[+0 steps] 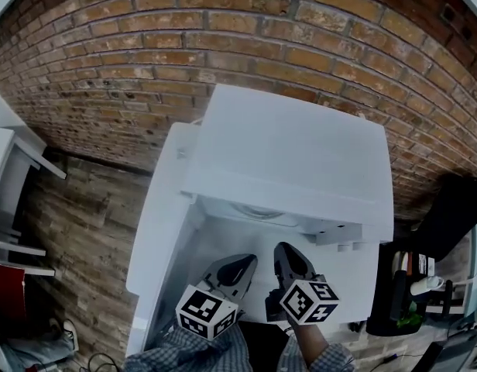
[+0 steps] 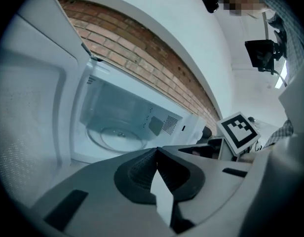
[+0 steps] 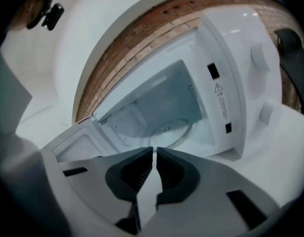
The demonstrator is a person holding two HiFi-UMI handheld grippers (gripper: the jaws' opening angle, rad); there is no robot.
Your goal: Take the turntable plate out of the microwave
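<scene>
Left gripper view, centre-left: the turntable plate (image 2: 117,135) looks like glass, probably heavy, slick and breakable. Your left gripper (image 2: 157,154) and right gripper (image 3: 154,154) have their jaws clenched on nothing; grip its near rim.

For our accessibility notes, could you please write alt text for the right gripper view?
The right gripper, jaws shut and empty, points at an open white microwave whose glass turntable plate lies inside the cavity. The door stands open at the left, two knobs show on the panel at the right, and a brick wall runs behind.
</scene>
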